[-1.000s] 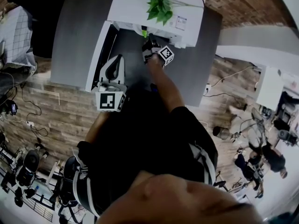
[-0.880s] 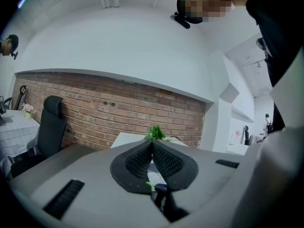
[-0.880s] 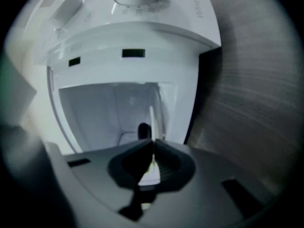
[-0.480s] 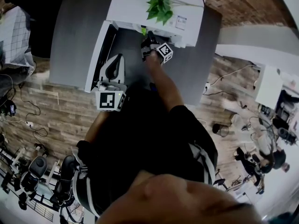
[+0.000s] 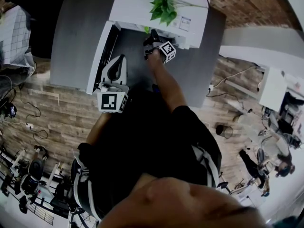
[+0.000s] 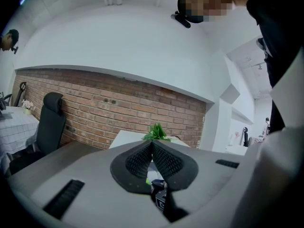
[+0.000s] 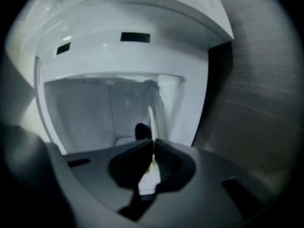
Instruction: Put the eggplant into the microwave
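The white microwave (image 5: 137,6) sits on the gray table (image 5: 71,37) with its door (image 5: 99,56) swung wide, leaving the cavity free to load. The left gripper (image 6: 152,145), jaws together on nothing, hovers beside that door, likely just keeping clear. The right gripper (image 7: 153,145), at the opening, pinches the eggplant (image 7: 141,131) by its green stem so the dark body leads into the cavity.

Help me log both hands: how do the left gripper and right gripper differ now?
The right gripper reaches to the open microwave mouth; the left gripper sits back beside its door. The right gripper's jaws pinch the eggplant; the left gripper's jaws hold nothing. Both have their jaws together.
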`<action>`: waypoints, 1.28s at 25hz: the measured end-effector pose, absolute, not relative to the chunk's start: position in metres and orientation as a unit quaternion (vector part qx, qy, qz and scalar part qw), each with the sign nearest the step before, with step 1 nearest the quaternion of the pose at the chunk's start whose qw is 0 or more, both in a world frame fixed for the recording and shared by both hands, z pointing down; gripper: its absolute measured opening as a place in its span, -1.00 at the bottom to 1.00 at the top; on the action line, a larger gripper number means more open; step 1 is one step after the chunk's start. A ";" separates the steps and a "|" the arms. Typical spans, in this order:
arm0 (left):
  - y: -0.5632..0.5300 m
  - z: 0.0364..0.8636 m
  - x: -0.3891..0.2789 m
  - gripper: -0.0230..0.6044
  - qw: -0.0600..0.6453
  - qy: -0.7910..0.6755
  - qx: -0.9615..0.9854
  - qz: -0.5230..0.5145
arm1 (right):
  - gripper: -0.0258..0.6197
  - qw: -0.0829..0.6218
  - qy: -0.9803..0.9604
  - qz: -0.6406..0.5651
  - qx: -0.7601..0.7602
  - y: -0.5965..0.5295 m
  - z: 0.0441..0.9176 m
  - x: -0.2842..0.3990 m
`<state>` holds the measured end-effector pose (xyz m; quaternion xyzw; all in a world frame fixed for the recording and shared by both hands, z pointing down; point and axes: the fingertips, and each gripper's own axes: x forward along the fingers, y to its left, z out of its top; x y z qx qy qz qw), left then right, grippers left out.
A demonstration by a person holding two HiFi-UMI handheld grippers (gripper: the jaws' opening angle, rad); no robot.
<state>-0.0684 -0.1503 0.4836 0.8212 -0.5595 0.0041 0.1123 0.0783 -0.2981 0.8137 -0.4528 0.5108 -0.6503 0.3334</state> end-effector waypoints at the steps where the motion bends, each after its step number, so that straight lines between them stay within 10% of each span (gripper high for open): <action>1: -0.150 0.484 -0.069 -0.81 0.112 -0.560 0.821 0.005 | -0.81 0.334 0.511 -0.650 -0.453 -0.299 0.813 0.078; 32: -0.148 0.479 -0.070 -0.81 0.103 -0.559 0.822 -0.004 | -0.62 0.167 0.615 -0.568 -0.521 -0.309 0.804 0.087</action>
